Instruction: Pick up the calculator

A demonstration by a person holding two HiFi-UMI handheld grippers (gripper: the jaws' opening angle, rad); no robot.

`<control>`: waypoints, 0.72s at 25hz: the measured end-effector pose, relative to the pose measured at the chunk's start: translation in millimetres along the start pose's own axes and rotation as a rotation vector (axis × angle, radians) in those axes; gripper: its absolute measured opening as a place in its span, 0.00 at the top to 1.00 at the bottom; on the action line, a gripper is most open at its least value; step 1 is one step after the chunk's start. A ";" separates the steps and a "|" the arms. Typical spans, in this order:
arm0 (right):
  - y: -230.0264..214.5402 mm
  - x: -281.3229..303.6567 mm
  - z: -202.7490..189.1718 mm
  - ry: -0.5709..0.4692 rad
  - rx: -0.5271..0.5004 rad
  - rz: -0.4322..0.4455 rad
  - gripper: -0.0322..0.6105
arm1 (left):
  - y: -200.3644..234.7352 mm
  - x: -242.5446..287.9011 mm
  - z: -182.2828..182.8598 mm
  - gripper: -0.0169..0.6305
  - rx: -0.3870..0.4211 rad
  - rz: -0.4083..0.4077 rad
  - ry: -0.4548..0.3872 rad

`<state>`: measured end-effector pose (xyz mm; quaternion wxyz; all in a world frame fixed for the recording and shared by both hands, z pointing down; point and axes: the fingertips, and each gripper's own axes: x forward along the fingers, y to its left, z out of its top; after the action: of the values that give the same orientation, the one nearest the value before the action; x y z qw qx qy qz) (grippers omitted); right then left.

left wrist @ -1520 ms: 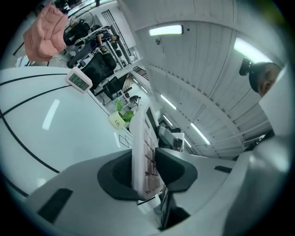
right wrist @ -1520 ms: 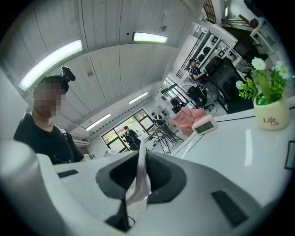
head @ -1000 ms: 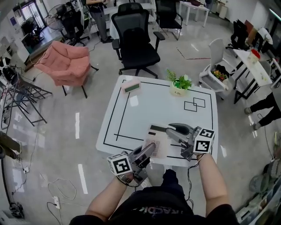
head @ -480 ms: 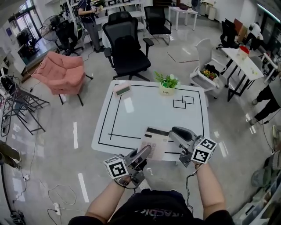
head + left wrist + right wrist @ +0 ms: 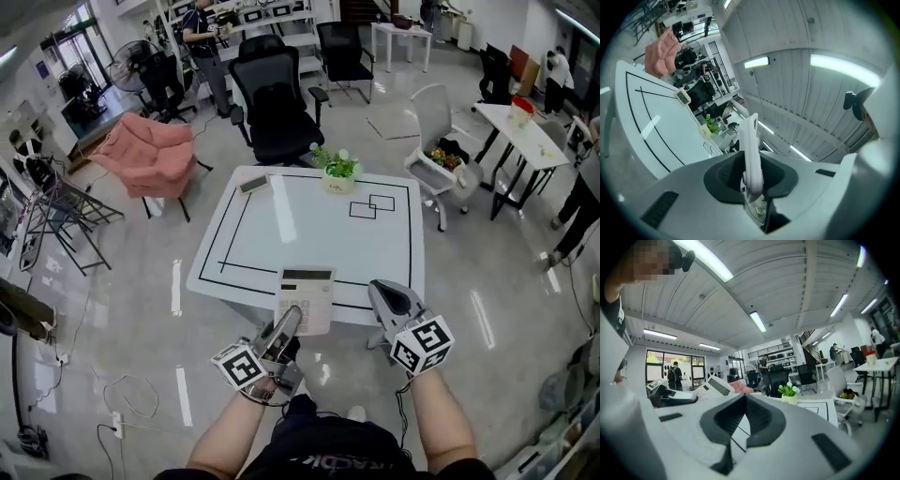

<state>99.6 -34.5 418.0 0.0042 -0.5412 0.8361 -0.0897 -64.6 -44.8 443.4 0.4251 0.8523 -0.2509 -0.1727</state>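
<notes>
The white calculator (image 5: 305,298) hangs in the air over the table's near edge, display end away from me. My left gripper (image 5: 291,317) is shut on its near end. In the left gripper view the calculator (image 5: 751,145) stands edge-on, pinched between the two jaws. My right gripper (image 5: 380,289) hovers to the right of the calculator, apart from it, shut with nothing held. In the right gripper view the jaws (image 5: 745,401) meet, and the calculator (image 5: 715,386) and the left gripper (image 5: 670,397) show to the left.
The white table (image 5: 309,230) carries black line markings, a potted plant (image 5: 337,169) at its far edge and a small device (image 5: 253,184) at the far left corner. A black office chair (image 5: 277,112), a pink armchair (image 5: 150,155) and a white chair (image 5: 436,141) stand around it.
The calculator has come up off the table and toward me in the left gripper. The right gripper has left the calculator's right side, drawn off to the right and shut.
</notes>
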 end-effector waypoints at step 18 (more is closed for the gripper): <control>65.5 -114.5 -26.3 0.028 0.039 0.171 0.95 | -81.7 -68.4 -101.0 0.87 0.115 0.197 -0.127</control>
<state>85.0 99.1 423.5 0.0108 -0.4665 0.8772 -0.1128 -46.0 100.8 441.1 0.3736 0.8339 -0.3696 -0.1689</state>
